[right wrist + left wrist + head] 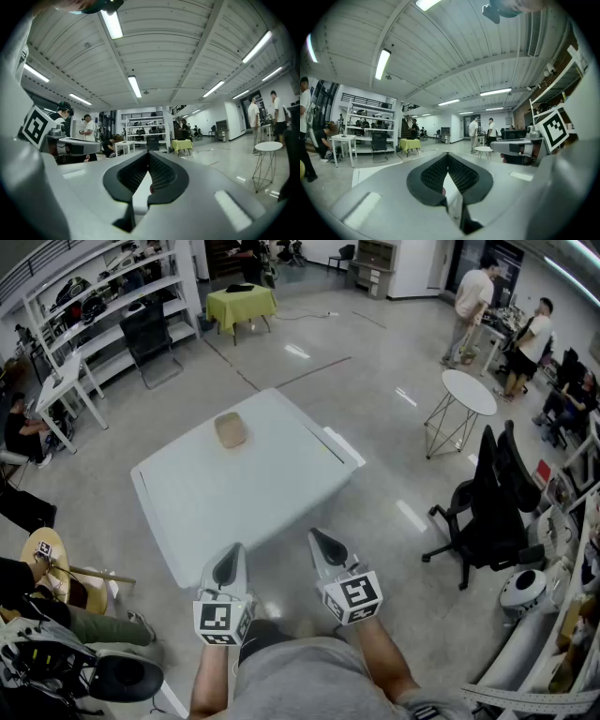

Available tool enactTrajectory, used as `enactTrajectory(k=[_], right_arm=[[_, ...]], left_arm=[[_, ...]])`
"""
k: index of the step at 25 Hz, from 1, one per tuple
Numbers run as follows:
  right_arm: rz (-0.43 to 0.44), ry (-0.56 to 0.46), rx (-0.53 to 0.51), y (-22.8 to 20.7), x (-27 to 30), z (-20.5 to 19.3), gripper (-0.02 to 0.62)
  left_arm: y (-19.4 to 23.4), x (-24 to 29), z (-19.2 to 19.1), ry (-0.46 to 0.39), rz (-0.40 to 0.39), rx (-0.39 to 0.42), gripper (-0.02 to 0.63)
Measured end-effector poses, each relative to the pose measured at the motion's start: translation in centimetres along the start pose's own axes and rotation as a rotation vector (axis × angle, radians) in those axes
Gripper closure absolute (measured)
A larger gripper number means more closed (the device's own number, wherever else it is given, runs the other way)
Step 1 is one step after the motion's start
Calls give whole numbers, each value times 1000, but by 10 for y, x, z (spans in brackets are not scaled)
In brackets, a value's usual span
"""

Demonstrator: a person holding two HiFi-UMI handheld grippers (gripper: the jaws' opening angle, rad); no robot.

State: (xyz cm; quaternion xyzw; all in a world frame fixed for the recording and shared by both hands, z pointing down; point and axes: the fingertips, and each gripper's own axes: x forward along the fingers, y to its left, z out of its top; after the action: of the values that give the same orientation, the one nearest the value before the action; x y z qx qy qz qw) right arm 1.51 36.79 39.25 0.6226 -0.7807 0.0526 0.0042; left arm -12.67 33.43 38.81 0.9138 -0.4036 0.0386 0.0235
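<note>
While both tools are held just beside the near edge of the white rectangular desk [253,498], nothing is gripped by either. The left hand-held gripper [228,568] is shown fully closed: in the left gripper view its dark ribbed pads [433,176] are seen meeting at the tips, with nothing between them. The right hand-held gripper [325,545] is likewise shut and empty, its pads [161,176] pressed together at the tips. Both are aimed outward, over the desk and into the room.

The small tan, rounded block [231,430] is seen lying flat near the far corner of the desk, close to the far-left edge and well apart from both grippers. A thin white strip [330,443] is laid along the far-right edge.

Hazards, as judged: because the block lies close to an edge, contact made with closed jaws would probably push it rather than enclose it, and it could be slid off onto the grey polished floor [375,362]. Because the whole desk must be crossed, a long reach could reduce steadiness. Its firmness cannot be told.
</note>
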Motion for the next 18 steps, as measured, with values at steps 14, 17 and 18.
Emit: enactTrajectory(k=[14,17,18], right_arm=[[23,23,4,-5,19,-2,592],[12,31,13,-19,31,-6,592],[5,37,18,-24,37,-8,592]], left_arm=[[2,24,0,23,-4,-1,595],[5,41,-4,34,-10,-5,595],[8,48,-5,38,-12,-7,595]])
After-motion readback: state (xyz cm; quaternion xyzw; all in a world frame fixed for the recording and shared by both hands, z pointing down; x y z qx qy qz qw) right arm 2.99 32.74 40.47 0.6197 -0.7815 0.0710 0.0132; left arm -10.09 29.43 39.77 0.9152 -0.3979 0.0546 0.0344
